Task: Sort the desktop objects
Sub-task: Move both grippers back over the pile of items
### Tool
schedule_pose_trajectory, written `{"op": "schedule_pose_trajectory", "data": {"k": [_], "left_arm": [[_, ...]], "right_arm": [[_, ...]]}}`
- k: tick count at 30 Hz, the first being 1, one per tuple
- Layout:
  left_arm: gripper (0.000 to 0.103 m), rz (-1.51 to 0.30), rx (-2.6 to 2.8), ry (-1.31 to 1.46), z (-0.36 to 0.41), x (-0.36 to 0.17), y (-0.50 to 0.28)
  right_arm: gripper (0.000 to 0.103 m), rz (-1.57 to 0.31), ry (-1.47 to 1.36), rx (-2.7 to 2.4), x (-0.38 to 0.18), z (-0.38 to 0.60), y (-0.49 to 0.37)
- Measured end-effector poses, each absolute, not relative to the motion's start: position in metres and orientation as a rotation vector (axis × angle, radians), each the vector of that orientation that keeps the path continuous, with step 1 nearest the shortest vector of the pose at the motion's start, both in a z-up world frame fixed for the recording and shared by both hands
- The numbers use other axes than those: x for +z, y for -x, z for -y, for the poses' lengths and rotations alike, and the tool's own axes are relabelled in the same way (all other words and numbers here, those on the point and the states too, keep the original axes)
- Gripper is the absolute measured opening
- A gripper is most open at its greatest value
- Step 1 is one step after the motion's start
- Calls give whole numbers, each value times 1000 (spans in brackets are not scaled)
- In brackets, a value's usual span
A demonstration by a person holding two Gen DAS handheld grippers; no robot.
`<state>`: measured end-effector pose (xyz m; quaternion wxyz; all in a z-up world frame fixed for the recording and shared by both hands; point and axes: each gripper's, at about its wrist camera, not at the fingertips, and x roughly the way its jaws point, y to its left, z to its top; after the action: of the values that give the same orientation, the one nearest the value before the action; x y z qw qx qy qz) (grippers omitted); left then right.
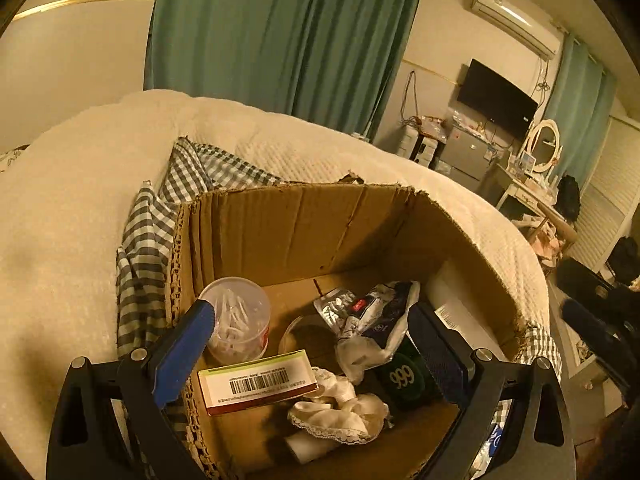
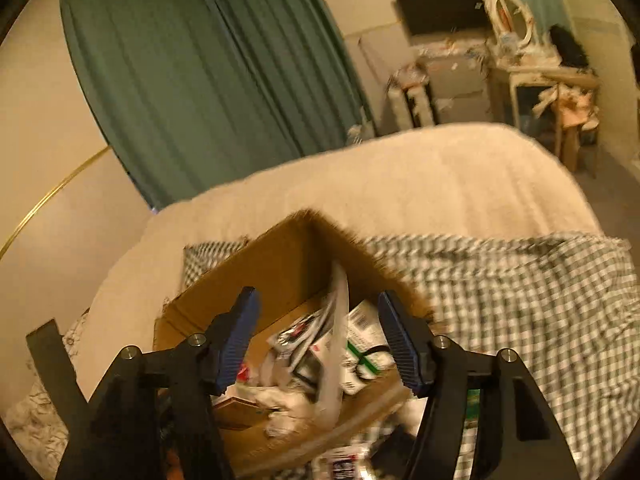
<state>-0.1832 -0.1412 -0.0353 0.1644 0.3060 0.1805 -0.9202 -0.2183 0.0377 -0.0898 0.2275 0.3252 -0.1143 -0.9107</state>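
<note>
Brown cardboard box [image 1: 304, 224], grey-white checked cloth [image 1: 140, 256], green curtain [image 1: 260, 32].

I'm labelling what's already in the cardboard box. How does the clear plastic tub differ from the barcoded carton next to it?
The tub is round and see-through, showing thin white sticks inside; the carton is rectangular and opaque, white with a green edge and a barcode. The tub stands upright, while the carton lies on its side, tilted. The tub sits by the box's left wall; the carton lies nearer the camera. Both are inside the box.
</note>
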Motion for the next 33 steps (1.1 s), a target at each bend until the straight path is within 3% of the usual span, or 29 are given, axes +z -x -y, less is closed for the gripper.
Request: {"op": "schedule_pose_trajectory", "data": {"k": [2, 8, 12, 17, 20, 25, 33], "left_arm": [[100, -528, -2639, -851, 139, -31, 180], [100, -561, -2710, -750, 125, -5, 157], [103, -485, -2791, -797, 94, 2, 147], [103, -469, -2886, -827, 42, -1, 123], [103, -382, -3023, -793, 7, -21, 102], [103, -182, -3139, -1085, -31, -80, 110], [103, -269, -2899, -1324, -17, -134, 157]], "right_arm": [[72, 271, -886, -2566, -86, -54, 201], [72, 123, -1010, -2725, -108, -119, 148], [72, 159, -1146, -2736, -135, -159, 117], [81, 209, -1224, -2744, -160, -191, 86], [83, 178, -1252, -2737, -168, -202, 72], [84, 58, -1280, -2782, -177, -219, 56], [85, 163, -1297, -2689, -194, -243, 64]]}}
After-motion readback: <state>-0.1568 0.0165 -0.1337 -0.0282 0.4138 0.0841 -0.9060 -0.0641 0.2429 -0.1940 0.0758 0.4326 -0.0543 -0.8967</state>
